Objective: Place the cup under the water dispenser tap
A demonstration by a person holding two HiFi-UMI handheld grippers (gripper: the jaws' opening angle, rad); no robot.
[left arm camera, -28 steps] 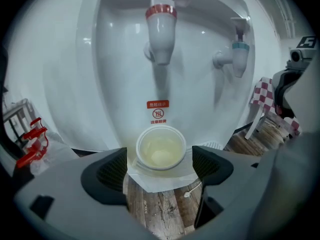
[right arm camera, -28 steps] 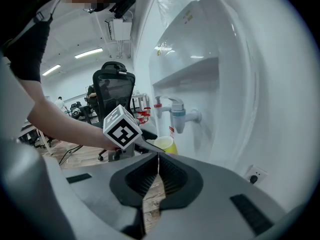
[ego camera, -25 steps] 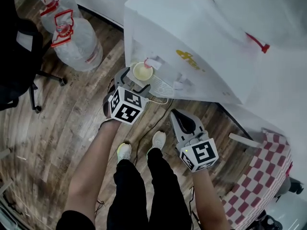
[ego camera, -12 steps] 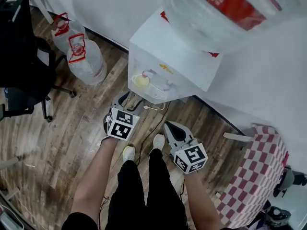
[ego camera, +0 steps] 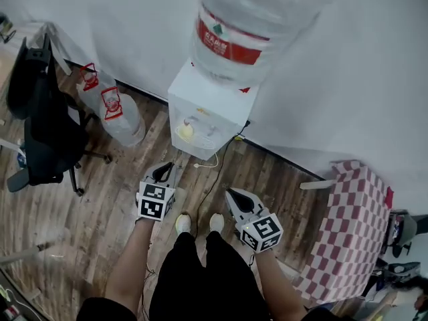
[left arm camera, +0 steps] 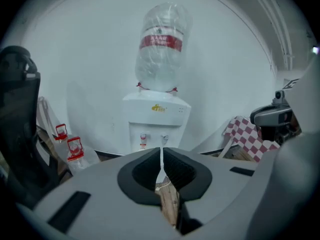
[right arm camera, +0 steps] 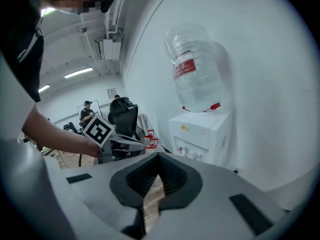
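A pale yellow cup (ego camera: pixel 185 131) stands in the recess of the white water dispenser (ego camera: pixel 210 105), under its taps. Neither gripper touches it. My left gripper (ego camera: pixel 164 172) hangs well back from the dispenser over the wooden floor. Its jaws have just been closing and now meet, with nothing between them (left arm camera: pixel 161 151). My right gripper (ego camera: pixel 234 194) is held beside it, lower right, also shut and empty (right arm camera: pixel 159 155). Both point toward the dispenser (left arm camera: pixel 156 119), which carries a big clear bottle (left arm camera: pixel 162 49) with a red label.
A black office chair (ego camera: pixel 43 132) and two spare water bottles (ego camera: pixel 120 116) stand left of the dispenser. A red-checked table (ego camera: pixel 351 226) is at the right. A white cable (ego camera: pixel 212 169) runs over the floor by the person's feet (ego camera: pixel 182 223).
Both grippers have drawn back and upward from the dispenser. The left jaws, open around the cup a second ago, have left it under the tap and closed.
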